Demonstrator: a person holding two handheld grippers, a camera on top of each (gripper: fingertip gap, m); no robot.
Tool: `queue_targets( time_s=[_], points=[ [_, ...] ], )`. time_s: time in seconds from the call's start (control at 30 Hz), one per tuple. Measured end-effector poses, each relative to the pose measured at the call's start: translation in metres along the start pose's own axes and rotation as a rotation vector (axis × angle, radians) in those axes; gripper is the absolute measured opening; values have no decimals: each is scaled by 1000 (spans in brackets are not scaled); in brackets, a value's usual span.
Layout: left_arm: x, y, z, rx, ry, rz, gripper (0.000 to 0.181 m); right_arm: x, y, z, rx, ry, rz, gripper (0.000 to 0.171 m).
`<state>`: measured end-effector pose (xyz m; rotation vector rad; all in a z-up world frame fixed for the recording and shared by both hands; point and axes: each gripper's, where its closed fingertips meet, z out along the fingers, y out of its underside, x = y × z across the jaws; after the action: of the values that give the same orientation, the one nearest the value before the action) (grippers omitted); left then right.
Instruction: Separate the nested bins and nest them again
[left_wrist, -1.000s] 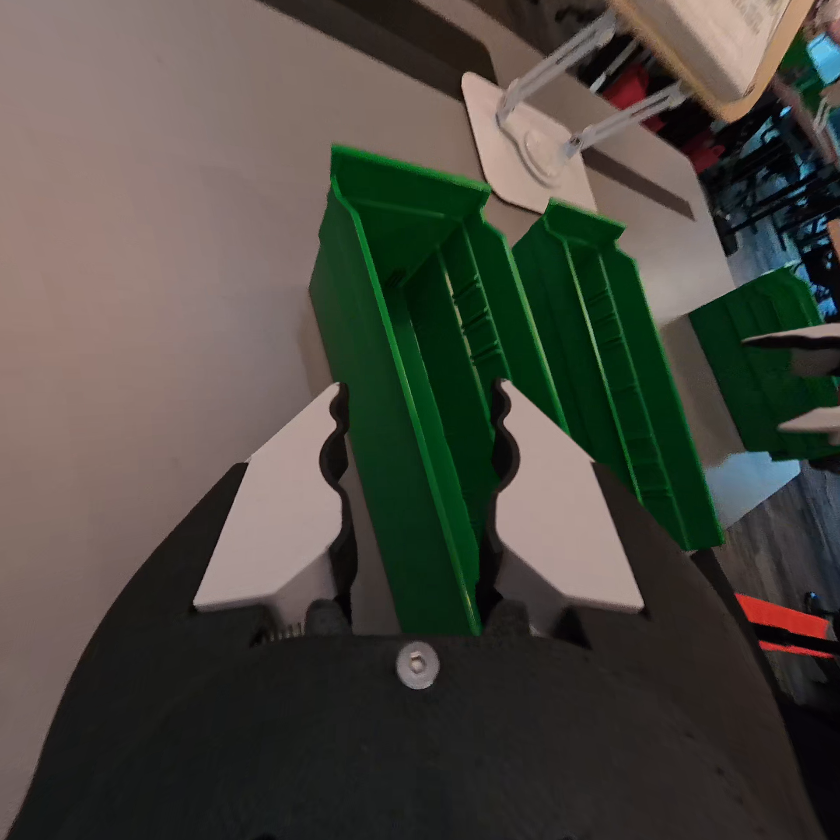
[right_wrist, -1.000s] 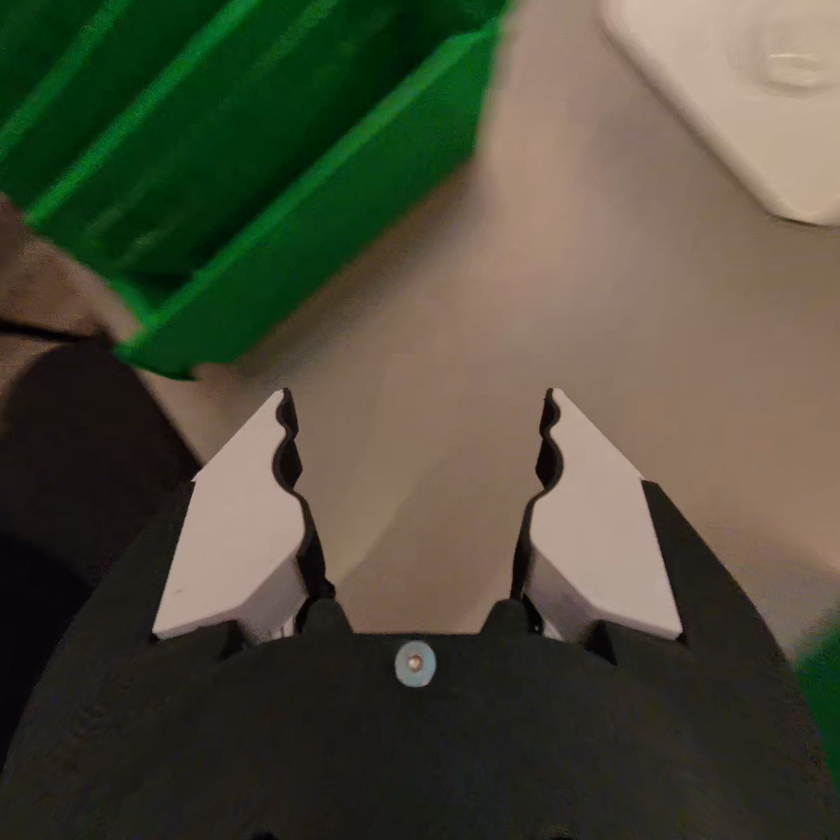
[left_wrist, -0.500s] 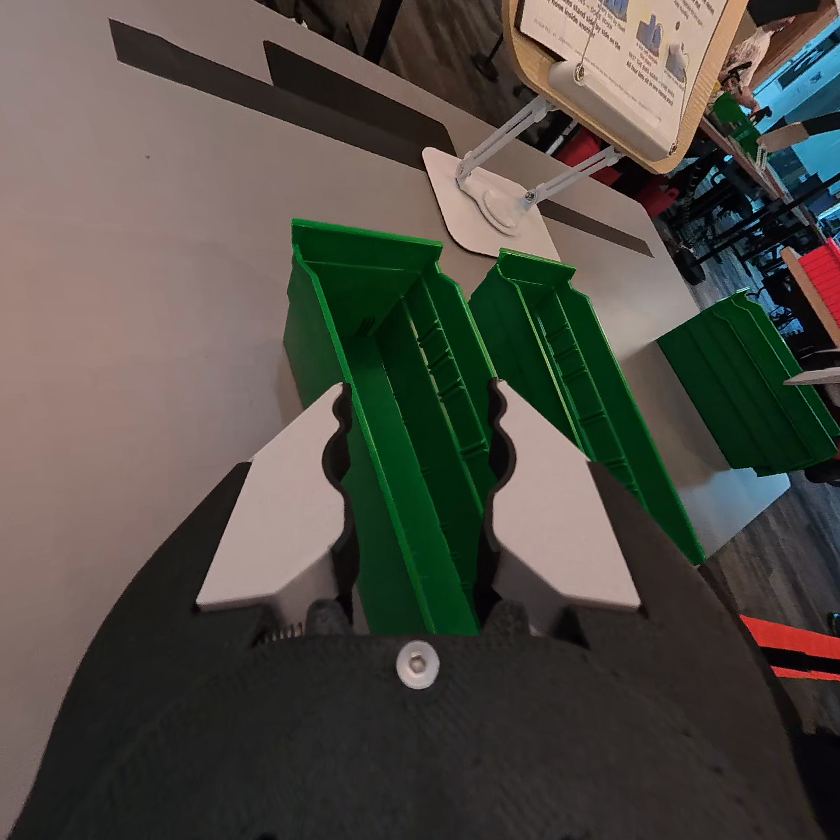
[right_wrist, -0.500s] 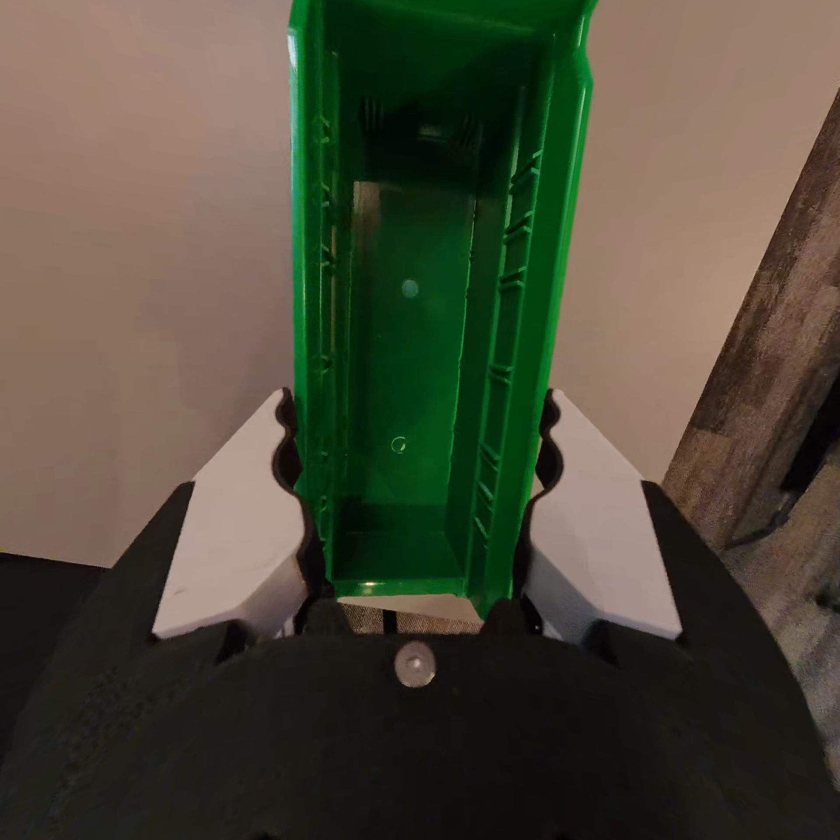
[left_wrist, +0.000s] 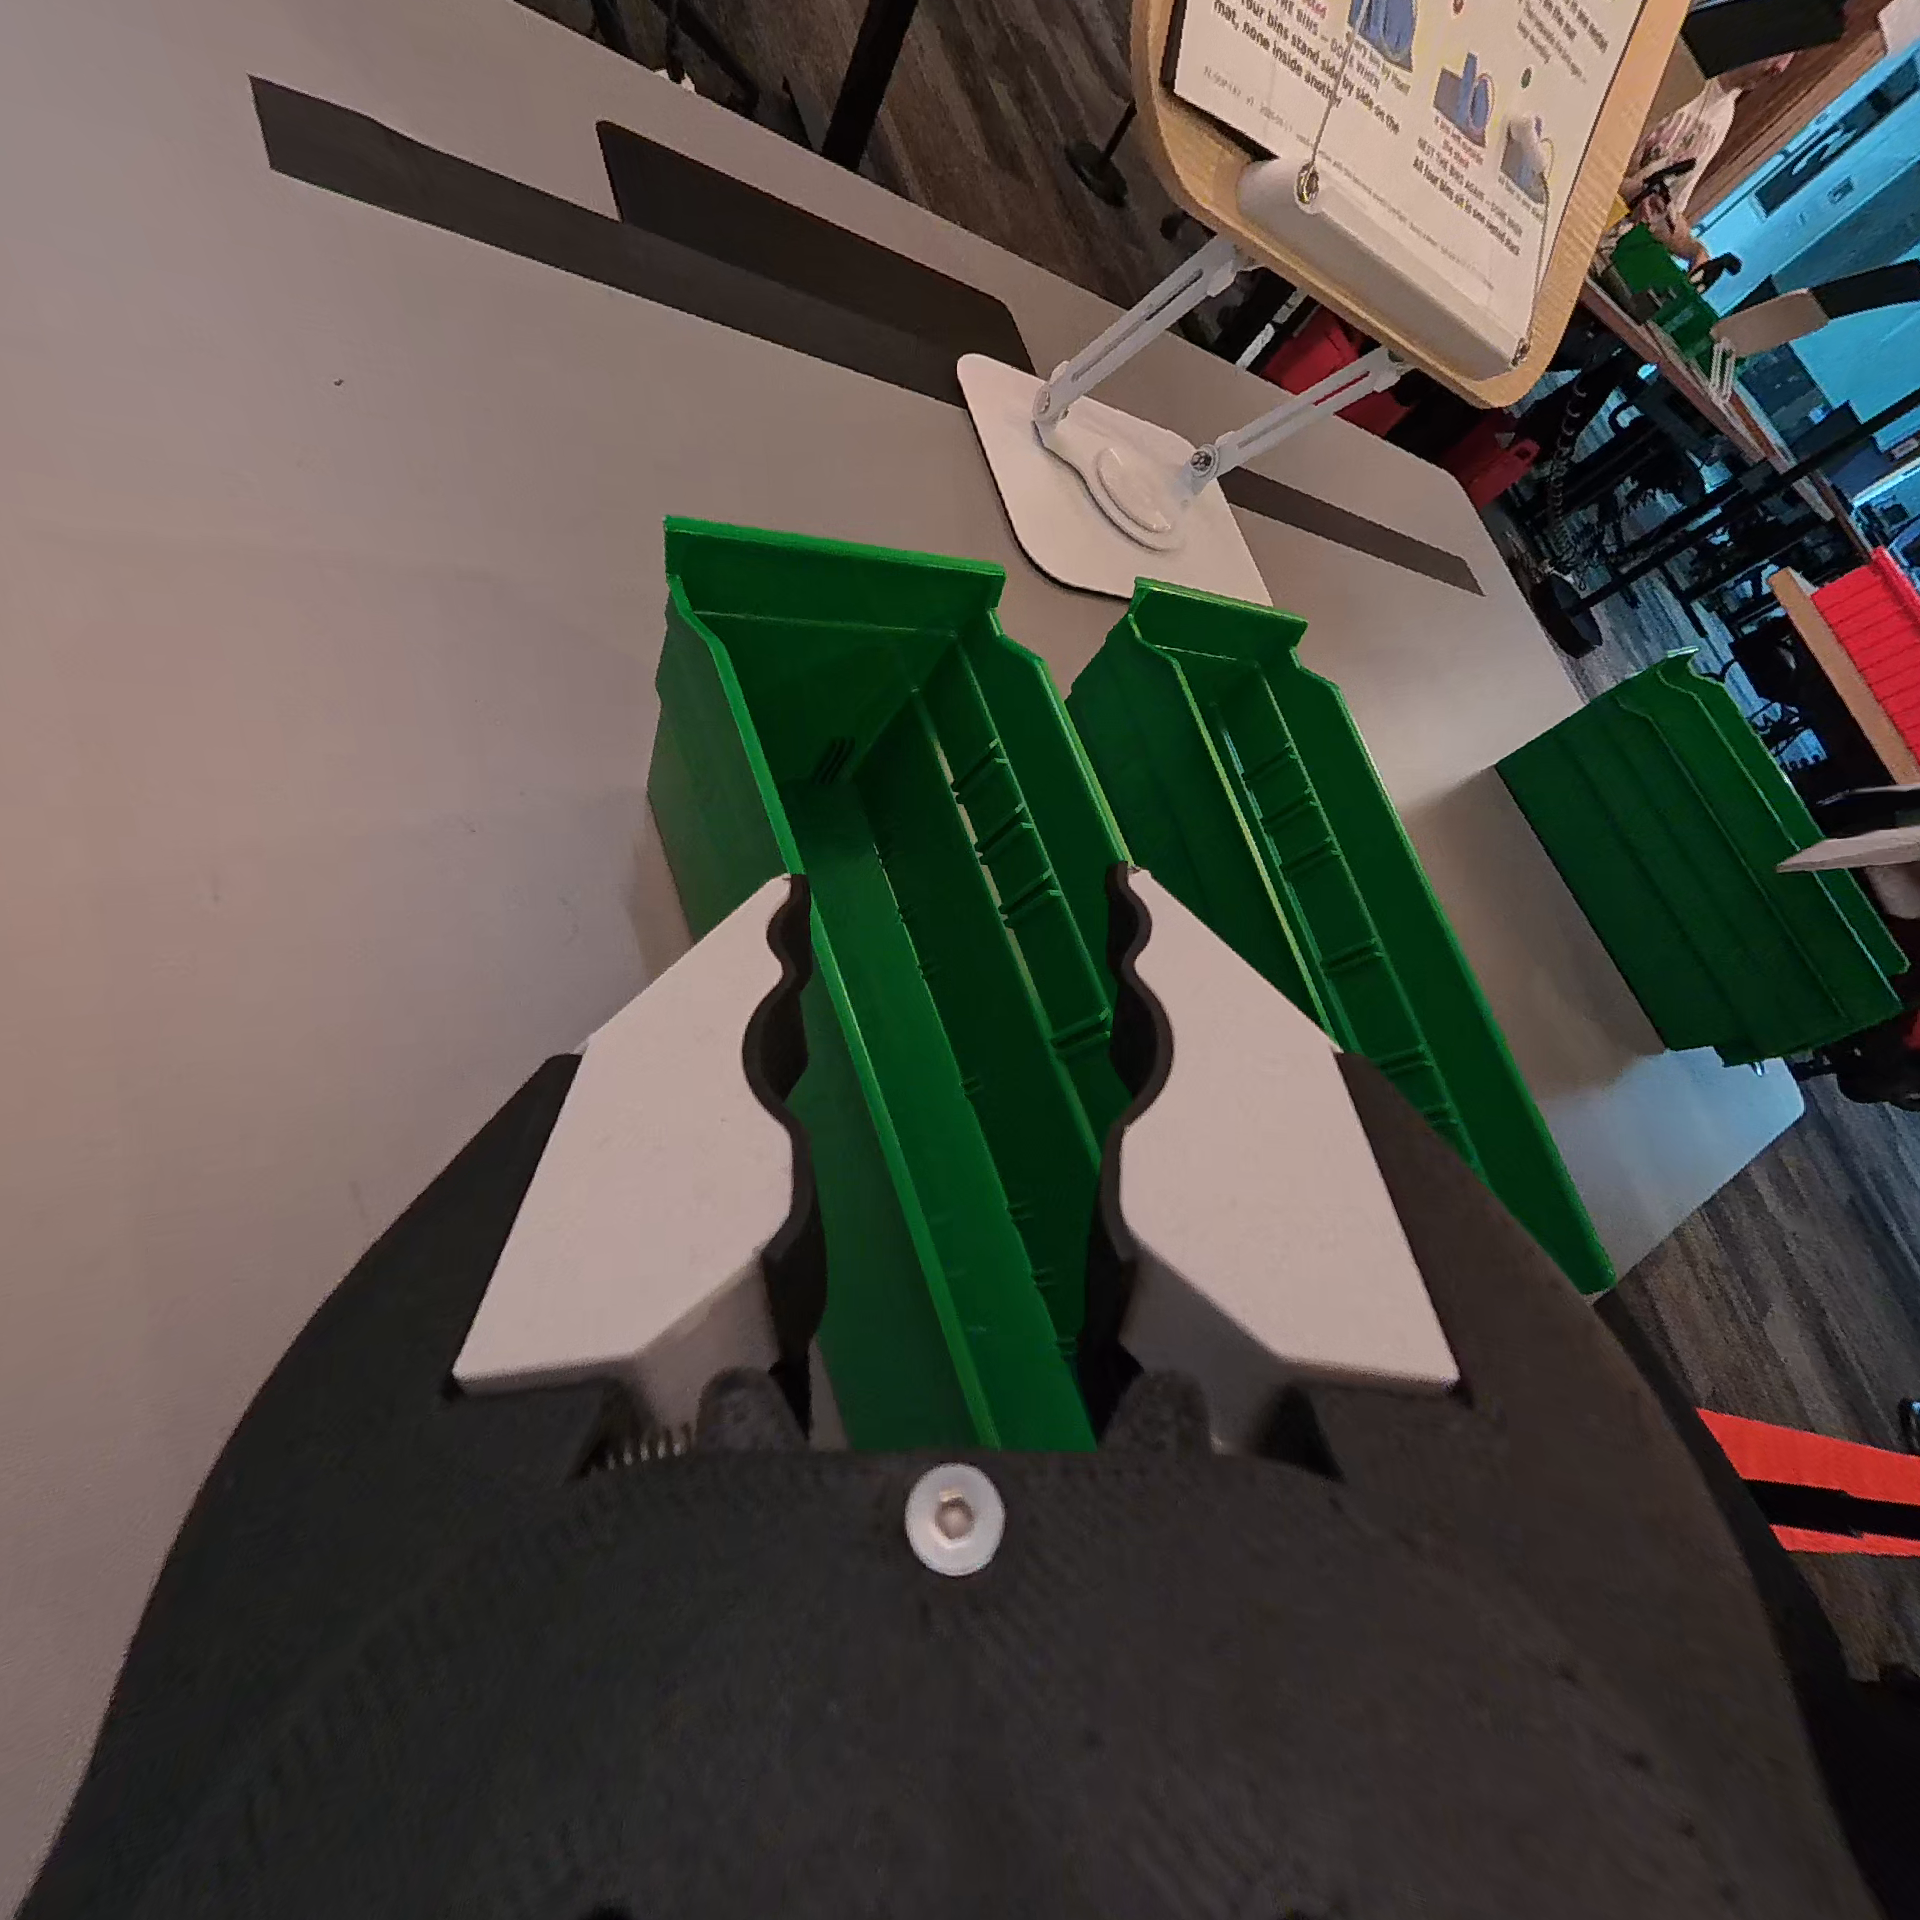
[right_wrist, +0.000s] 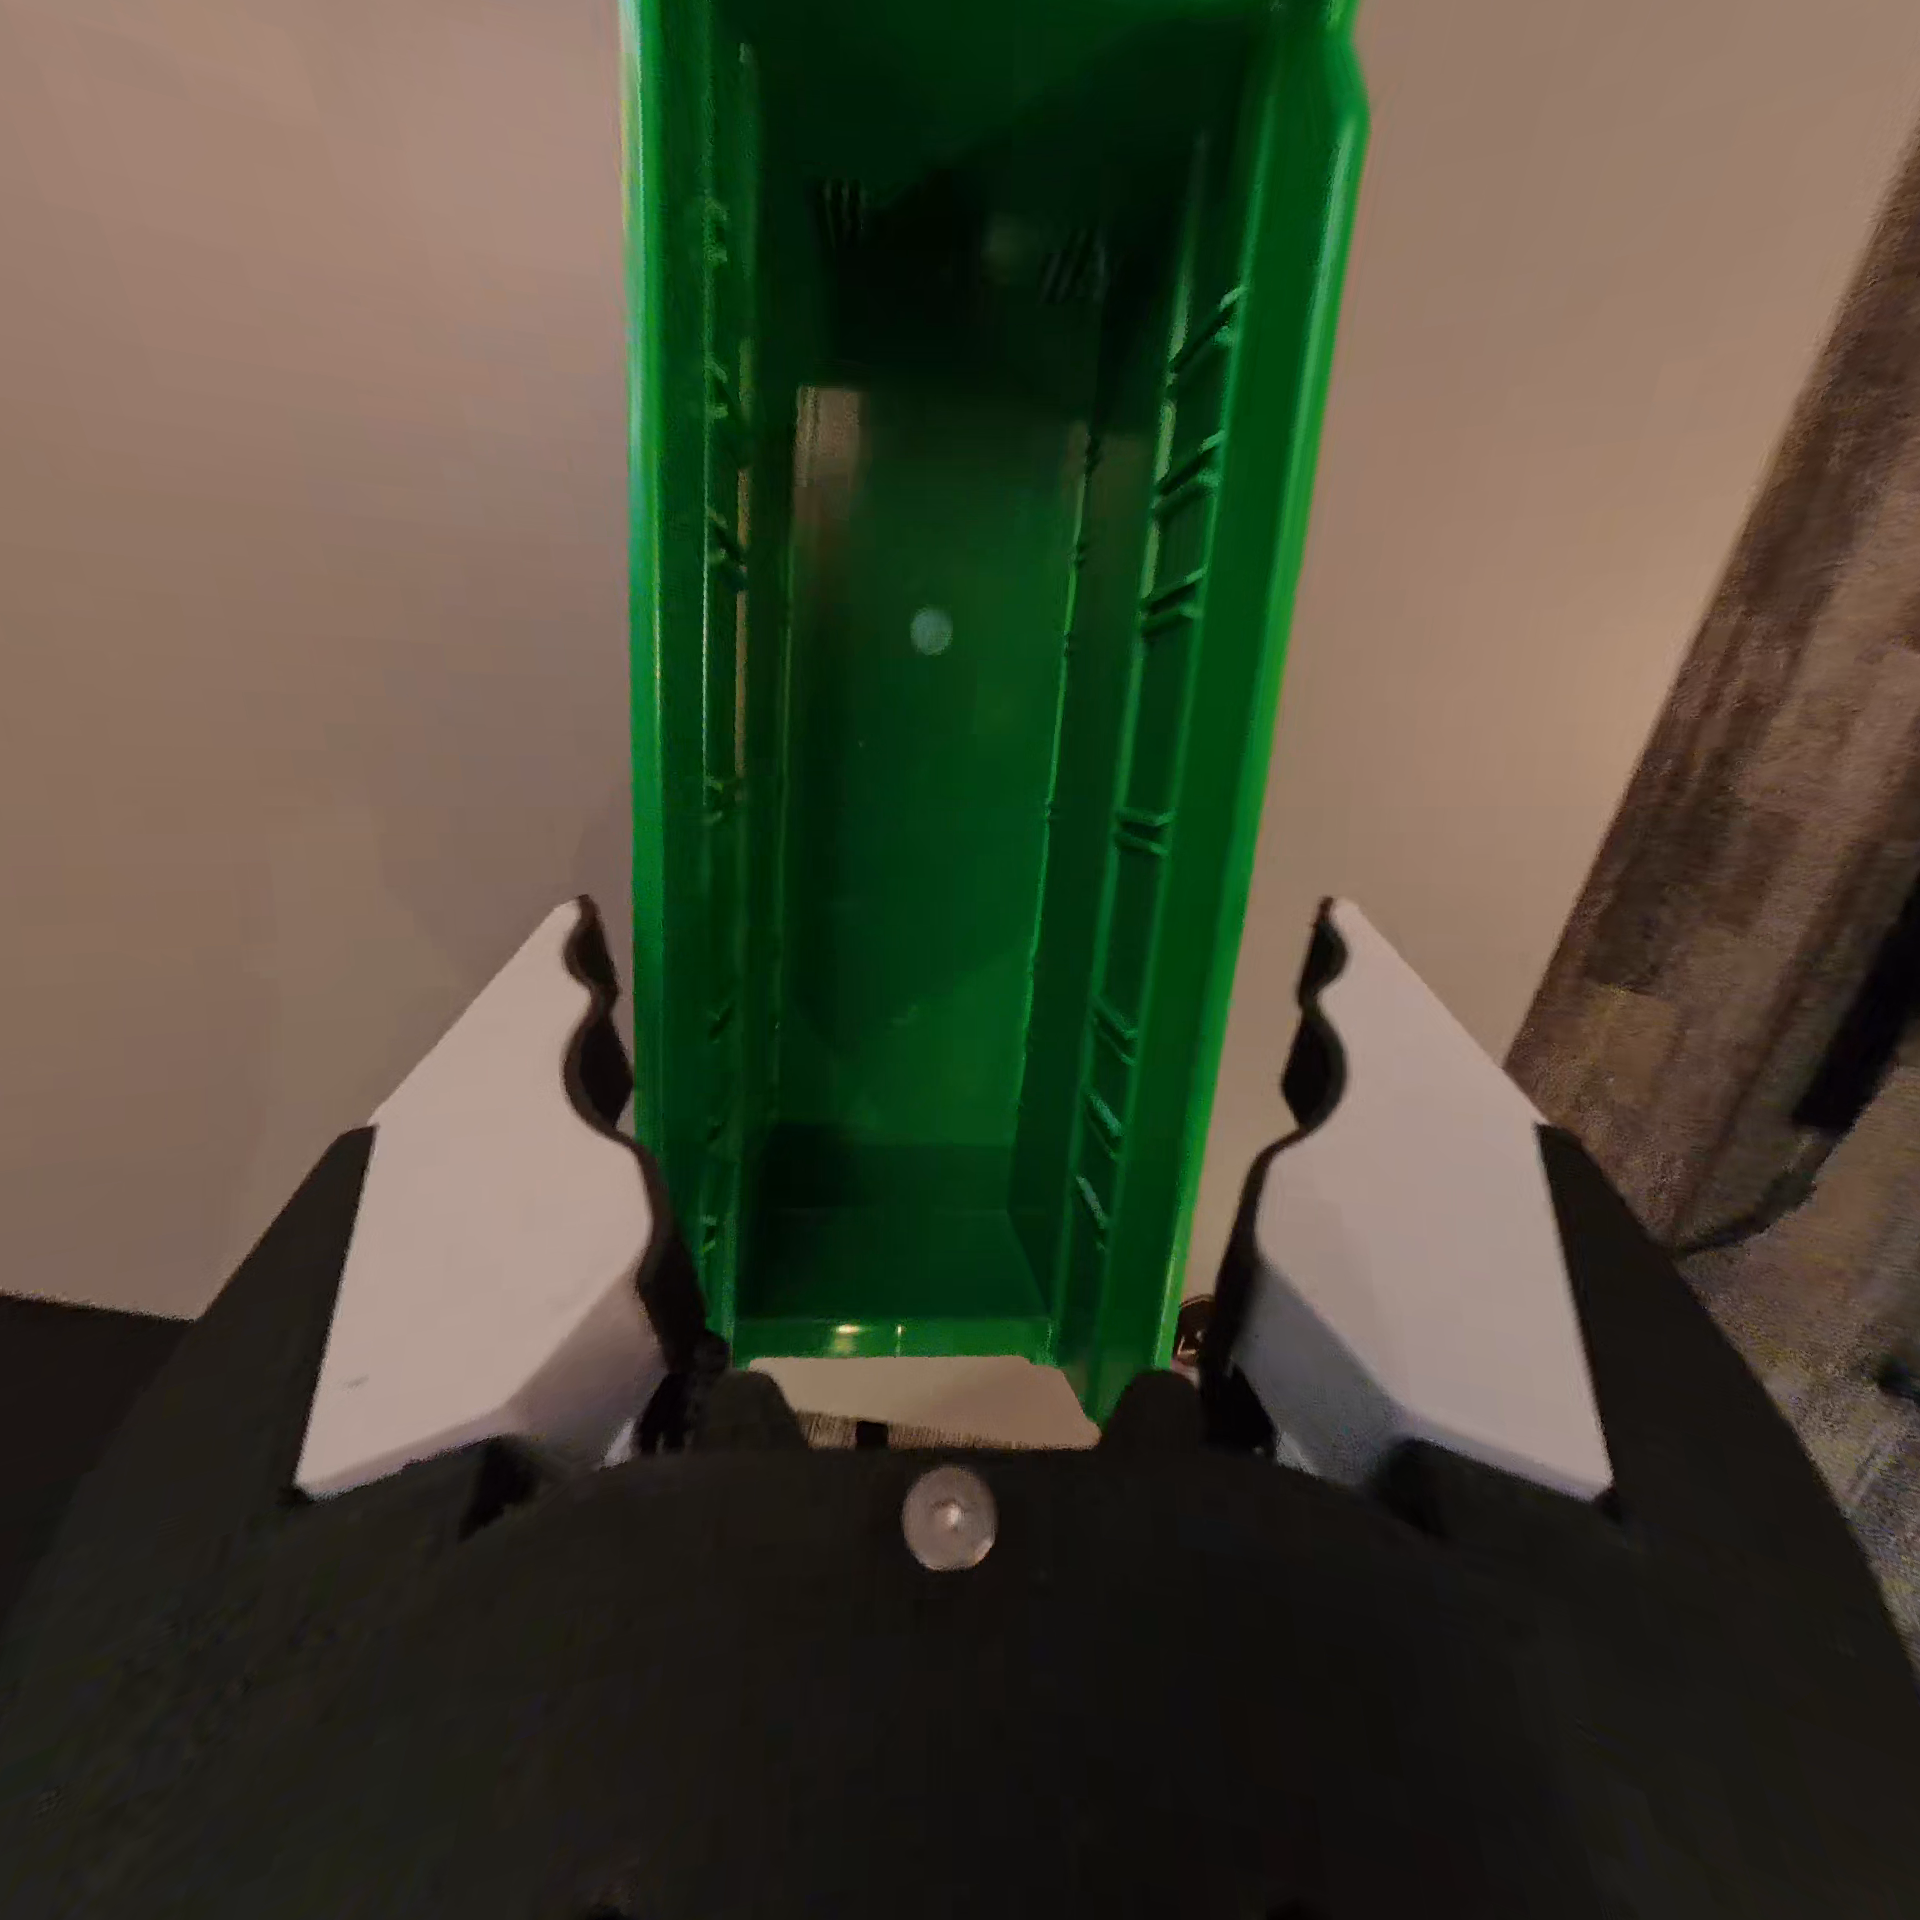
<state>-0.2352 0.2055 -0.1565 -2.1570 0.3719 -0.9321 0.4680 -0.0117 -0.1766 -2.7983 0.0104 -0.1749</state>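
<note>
Three green bins stand open side up on the grey table in the left wrist view. My left gripper (left_wrist: 954, 878) is open, and its fingers straddle the left wall of the nearest bin (left_wrist: 935, 987). A second bin (left_wrist: 1299, 883) stands just right of it. A third bin (left_wrist: 1704, 894) sits at the table's right edge, with a finger of the right gripper (left_wrist: 1860, 852) beside it. In the right wrist view my right gripper (right_wrist: 951, 904) is wide open around the end of that bin (right_wrist: 935, 727). The left finger touches its wall; the right finger stands slightly apart.
A white stand base (left_wrist: 1101, 499) behind the bins carries a wooden board with a printed sheet (left_wrist: 1382, 156). Black strips (left_wrist: 623, 239) lie on the far table. The table's right edge (left_wrist: 1714, 1122) drops to carpet floor (right_wrist: 1714, 831).
My right gripper swung from bare table beside a bin to straddle the bin at the table's edge, still open. My left gripper stayed astride the near bin's wall; its view tilted a little.
</note>
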Motion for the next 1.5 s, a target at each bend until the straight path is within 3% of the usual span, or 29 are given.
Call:
queue_targets(
  time_s=[0.17, 0.33, 0.67, 0.8, 0.9, 1.03, 1.2, 1.37, 1.5],
  points=[
    [2, 3, 4, -13, 6, 4, 56, -4, 2, 7, -37, -63, -7, 107],
    [4, 3, 5, -16, 9, 9, 55, -2, 0, 3, -11, -68, -7, 97],
    [7, 2, 7, -15, 4, 33, 53, 8, -4, -15, 78, -64, 20, 92],
    [38, -19, -4, 18, 5, 152, 54, 1, -2, -22, 124, -96, 33, 91],
    [90, -34, -5, 19, 39, 306, 57, -6, -3, -29, 184, -118, 40, 91],
    [138, -28, 5, -19, 112, 396, 57, -16, 8, -27, 162, -117, 7, 95],
    [158, -18, 15, -51, 164, 414, 57, -18, 31, -9, 42, -73, -38, 112],
    [168, -10, 22, -70, 218, 398, 56, -15, 6, -11, 70, -52, -39, 126],
    [173, -5, 26, -87, 238, 404, 56, -17, 1, 10, -40, -113, -30, 121]
  ],
)
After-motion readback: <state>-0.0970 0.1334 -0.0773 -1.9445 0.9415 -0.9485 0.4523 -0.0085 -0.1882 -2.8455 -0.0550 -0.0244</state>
